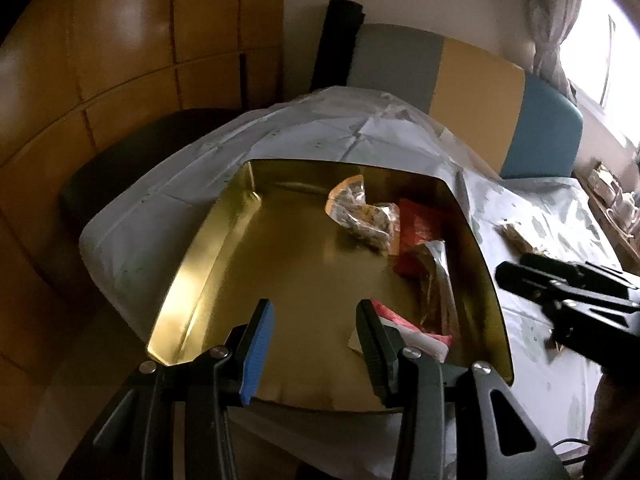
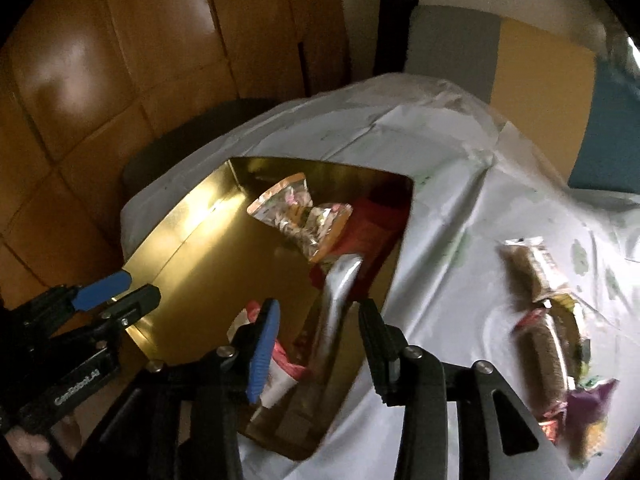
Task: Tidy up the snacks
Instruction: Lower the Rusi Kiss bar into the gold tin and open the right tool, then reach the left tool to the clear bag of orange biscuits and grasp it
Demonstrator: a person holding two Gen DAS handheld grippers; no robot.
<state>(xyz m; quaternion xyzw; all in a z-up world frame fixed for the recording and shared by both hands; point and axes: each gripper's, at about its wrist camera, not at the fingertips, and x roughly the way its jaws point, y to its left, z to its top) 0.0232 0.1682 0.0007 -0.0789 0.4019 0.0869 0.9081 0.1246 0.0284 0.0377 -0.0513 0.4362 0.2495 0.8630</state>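
Observation:
A shiny gold tray (image 1: pixel 200 280) (image 2: pixel 200 264) lies on the white-covered table. It holds a clear packet with orange edges (image 1: pixel 360 212) (image 2: pixel 300 216), a red packet (image 1: pixel 420 220) (image 2: pixel 368 220), a silver-wrapped bar (image 1: pixel 436 280) (image 2: pixel 340 280) and a pink-and-white packet (image 1: pixel 404 328) (image 2: pixel 280 360). My left gripper (image 1: pixel 314 312) (image 2: pixel 128 290) hovers open over the tray's near edge, nothing between its fingers. My right gripper (image 2: pixel 319 312) (image 1: pixel 516 266) stands open above the tray's right side. The silver bar's end lies beneath the gap, and the pads do not press on it.
Several loose snack bars (image 2: pixel 532 272) and a purple packet (image 2: pixel 592 400) lie on the table cover (image 2: pixel 440 220) right of the tray. A dark chair (image 1: pixel 120 168) stands at the far left. A grey, yellow and blue bench back (image 1: pixel 476 80) runs behind the table.

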